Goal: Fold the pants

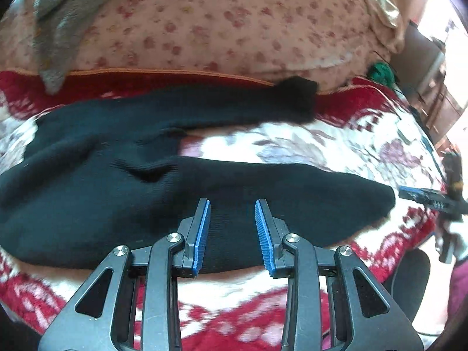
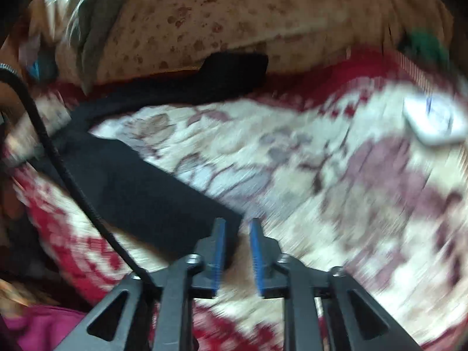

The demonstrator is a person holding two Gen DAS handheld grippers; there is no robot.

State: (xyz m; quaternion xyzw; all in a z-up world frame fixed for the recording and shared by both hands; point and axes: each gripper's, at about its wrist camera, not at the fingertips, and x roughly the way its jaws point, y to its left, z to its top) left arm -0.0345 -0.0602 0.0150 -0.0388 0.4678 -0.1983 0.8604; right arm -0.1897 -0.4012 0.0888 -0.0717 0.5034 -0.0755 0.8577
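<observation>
Black pants (image 1: 122,175) lie spread on a red and cream floral blanket (image 1: 321,146), the two legs reaching to the right. My left gripper (image 1: 232,204) is open and empty, its blue pads over the near leg. My right gripper (image 2: 237,225) is open and empty at the end of the near leg (image 2: 140,193); it also shows at the right edge of the left wrist view (image 1: 433,199). The far leg (image 2: 234,70) ends against the floral bedding. The right wrist view is blurred by motion.
A beige floral quilt (image 1: 234,23) rises behind the pants, with a grey cloth (image 1: 58,29) draped on it. A green object (image 1: 380,71) sits at the back right. A white flat item (image 2: 433,122) lies on the blanket. A black cable (image 2: 58,169) crosses the left.
</observation>
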